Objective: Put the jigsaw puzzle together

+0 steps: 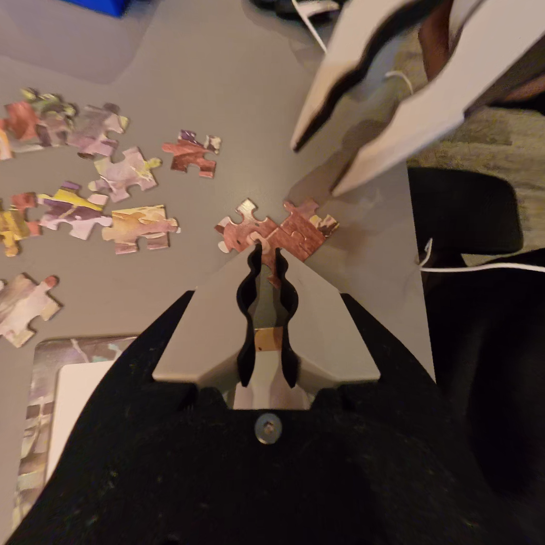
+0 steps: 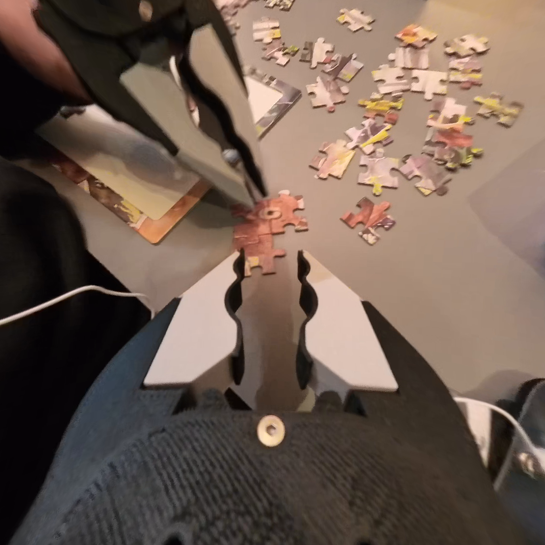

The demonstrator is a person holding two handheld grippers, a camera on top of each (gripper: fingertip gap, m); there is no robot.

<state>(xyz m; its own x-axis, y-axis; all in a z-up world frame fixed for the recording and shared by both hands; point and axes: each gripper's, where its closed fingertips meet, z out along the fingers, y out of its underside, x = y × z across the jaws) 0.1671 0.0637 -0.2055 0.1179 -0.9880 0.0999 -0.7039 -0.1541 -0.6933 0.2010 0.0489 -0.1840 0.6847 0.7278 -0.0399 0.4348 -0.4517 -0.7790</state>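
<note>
Scene: a grey worktop (image 1: 206,73) with jigsaw pieces spread over it, seen from two wrist cameras.
Joined cluster: a few reddish-brown jigsaw pieces (image 1: 283,233) locked together, lying flat near the worktop's front edge; this is the landmark for everything below.
Left hand-held gripper (image 1: 269,250): its black-padded tips are nearly together and rest on the near edge of the joined cluster; whether they pinch a piece or only press on it cannot be told.
Right hand-held gripper (image 2: 270,256): fingers apart with nothing between them, tips just short of the joined cluster; one tip overlaps its lowest piece in the right wrist view. The picture is blurred.
Single red piece (image 1: 193,154): lies alone, near the joined cluster, on the side towards the loose pieces.
Loose pieces (image 2: 413,97): many purple, yellow and pale ones, scattered and well apart from the joined cluster, farther in on the worktop.
Puzzle tray (image 2: 165,215): a flat board with a printed border and pale centre, just beside the joined cluster, partly under the left hand-held gripper.
White cable (image 1: 477,267): hangs off the worktop edge beyond the joined cluster.
</note>
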